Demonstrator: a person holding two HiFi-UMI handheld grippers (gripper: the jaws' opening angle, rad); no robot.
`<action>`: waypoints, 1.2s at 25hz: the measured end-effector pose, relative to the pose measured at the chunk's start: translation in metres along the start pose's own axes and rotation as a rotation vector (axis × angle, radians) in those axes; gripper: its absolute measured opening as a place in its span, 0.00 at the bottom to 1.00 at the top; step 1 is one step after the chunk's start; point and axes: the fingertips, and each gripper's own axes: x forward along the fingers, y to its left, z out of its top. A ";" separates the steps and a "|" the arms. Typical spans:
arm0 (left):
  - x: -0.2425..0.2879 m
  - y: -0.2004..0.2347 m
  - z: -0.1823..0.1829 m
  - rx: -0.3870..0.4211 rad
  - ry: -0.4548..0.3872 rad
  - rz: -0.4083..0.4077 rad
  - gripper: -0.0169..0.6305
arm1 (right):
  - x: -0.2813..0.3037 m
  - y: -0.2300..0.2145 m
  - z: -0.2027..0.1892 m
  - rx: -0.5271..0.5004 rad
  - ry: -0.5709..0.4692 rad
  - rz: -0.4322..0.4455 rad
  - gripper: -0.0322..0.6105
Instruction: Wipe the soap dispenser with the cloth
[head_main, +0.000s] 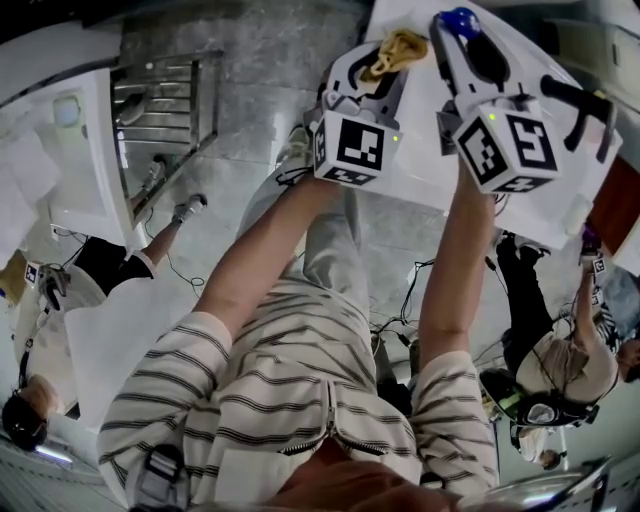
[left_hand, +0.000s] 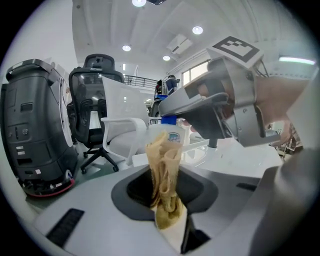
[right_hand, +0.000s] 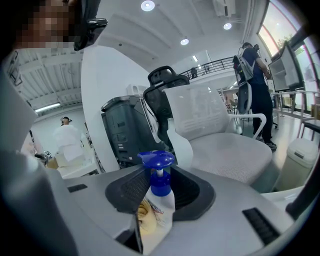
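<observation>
A crumpled yellow cloth (left_hand: 165, 170) stands up between the jaws of my left gripper (left_hand: 167, 200), which is shut on it. My right gripper (right_hand: 157, 210) is shut on the soap dispenser (right_hand: 161, 200), a white bottle with a blue pump (right_hand: 156, 165). In the left gripper view the dispenser (left_hand: 172, 134) sits just beyond the cloth, under the right gripper's body (left_hand: 225, 100). In the right gripper view the cloth (right_hand: 144, 217) touches the bottle's left side. In the head view the cloth (head_main: 398, 48) and the blue pump (head_main: 460, 20) are side by side over the white table (head_main: 560, 200).
A white mesh office chair (right_hand: 225, 145), a black chair (left_hand: 95, 110) and a dark grey machine (left_hand: 30, 135) stand beyond the table. People stand on the floor at the right (head_main: 550, 340) and left (head_main: 60, 290). A metal rack (head_main: 160, 100) is at the upper left.
</observation>
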 end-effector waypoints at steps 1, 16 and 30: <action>-0.001 0.004 -0.001 -0.010 0.000 0.009 0.18 | 0.000 0.000 0.000 0.000 0.001 0.000 0.24; 0.001 0.044 0.008 -0.144 -0.029 0.104 0.18 | -0.001 0.004 -0.002 -0.009 -0.003 0.005 0.24; 0.000 0.031 0.017 -0.075 -0.051 -0.124 0.18 | -0.017 0.020 -0.014 -0.211 -0.008 0.083 0.24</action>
